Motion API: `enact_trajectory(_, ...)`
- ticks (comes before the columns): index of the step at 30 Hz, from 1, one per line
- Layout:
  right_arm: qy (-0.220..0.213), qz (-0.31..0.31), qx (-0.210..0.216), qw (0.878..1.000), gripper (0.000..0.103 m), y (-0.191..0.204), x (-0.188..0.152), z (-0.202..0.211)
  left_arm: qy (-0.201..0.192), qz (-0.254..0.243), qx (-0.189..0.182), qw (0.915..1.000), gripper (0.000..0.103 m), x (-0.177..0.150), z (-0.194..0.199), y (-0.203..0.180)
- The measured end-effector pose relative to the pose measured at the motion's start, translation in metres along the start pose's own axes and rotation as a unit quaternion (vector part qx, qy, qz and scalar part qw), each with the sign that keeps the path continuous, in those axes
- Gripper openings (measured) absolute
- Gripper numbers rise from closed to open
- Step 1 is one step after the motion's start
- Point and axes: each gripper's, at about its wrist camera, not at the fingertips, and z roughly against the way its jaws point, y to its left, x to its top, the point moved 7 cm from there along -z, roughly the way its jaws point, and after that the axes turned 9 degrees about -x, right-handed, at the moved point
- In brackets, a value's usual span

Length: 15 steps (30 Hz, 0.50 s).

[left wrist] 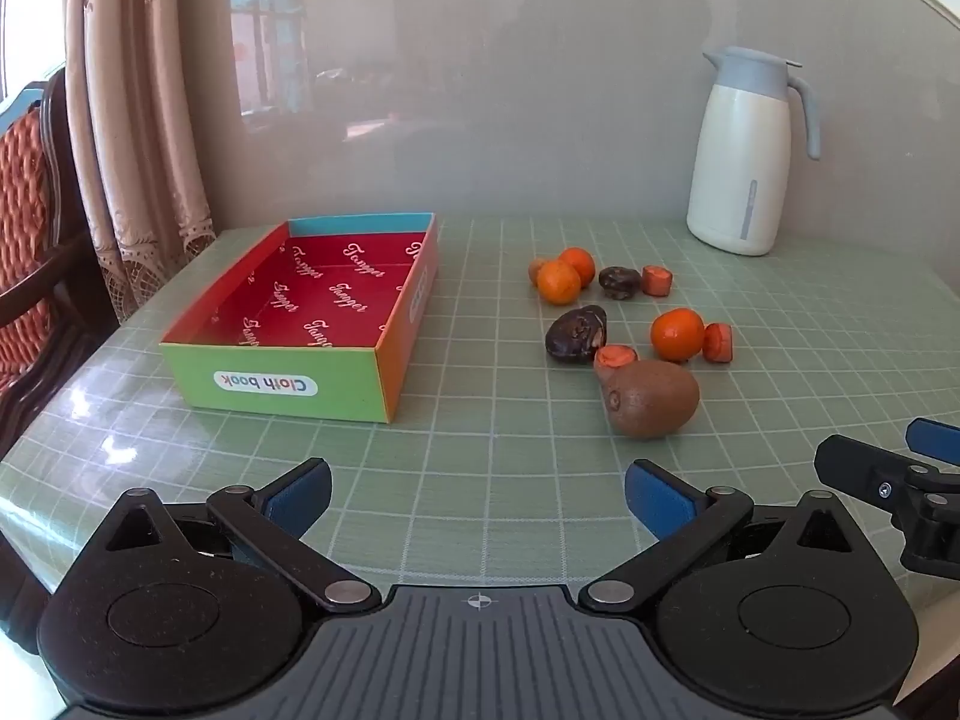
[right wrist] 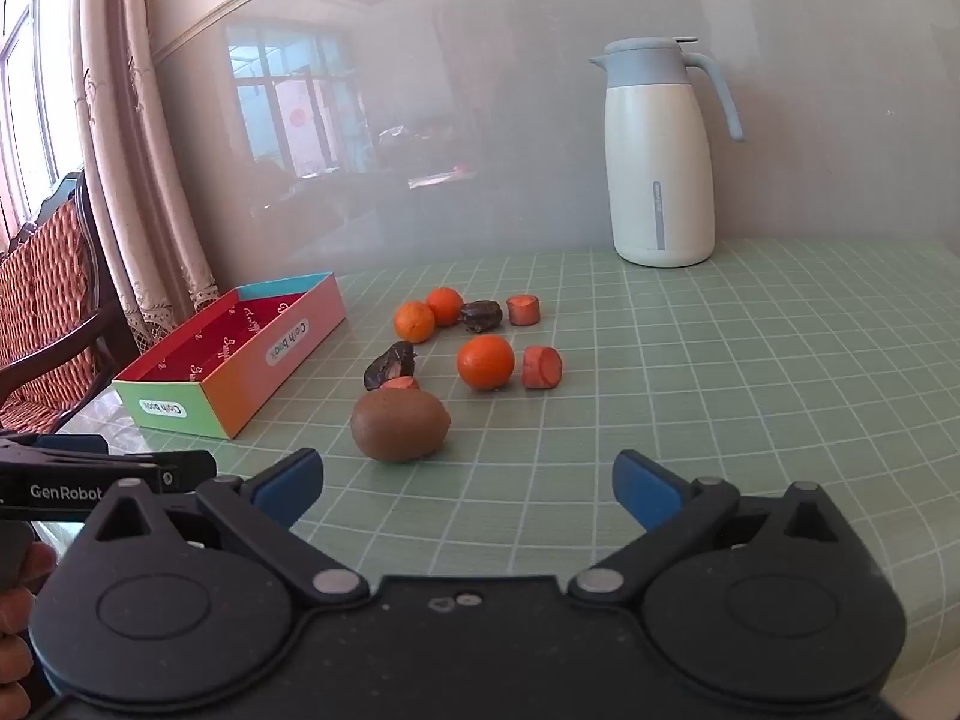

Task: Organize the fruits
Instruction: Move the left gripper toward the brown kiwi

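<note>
I read "Cloth book" on the box (left wrist: 273, 383) end & side labels, "Tumper"-ish script repeated on its red lining. "GenRobot" on my left gripper (right wrist: 66, 491) body.

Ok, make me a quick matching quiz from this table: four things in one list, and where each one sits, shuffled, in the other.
Things:
1. kiwi
2. box
3. jug
4. left gripper

Places:
A. far right, against the wall
B. left part of the table, no fruit inside
C. nearest fruit, in front of the pile
D. open over the mat, holding nothing

Pairs: 1-C, 2-B, 3-A, 4-D
</note>
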Motion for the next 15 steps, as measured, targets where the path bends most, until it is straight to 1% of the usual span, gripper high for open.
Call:
enact_trajectory(1, 0.001, -0.007, 0.0, 1.0, 0.103, -0.0076, 0.0004, -0.0004, -0.001, -0.001, -0.001, 1.0, 0.103, -0.0003, 0.0, -0.0011)
enact_trajectory(15, 0.007, -0.015, -0.004, 1.0, 0.103, -0.0028, 0.0002, -0.0032, -0.001, -0.001, -0.003, 1.0, 0.103, 0.0054, -0.0005, 0.0005)
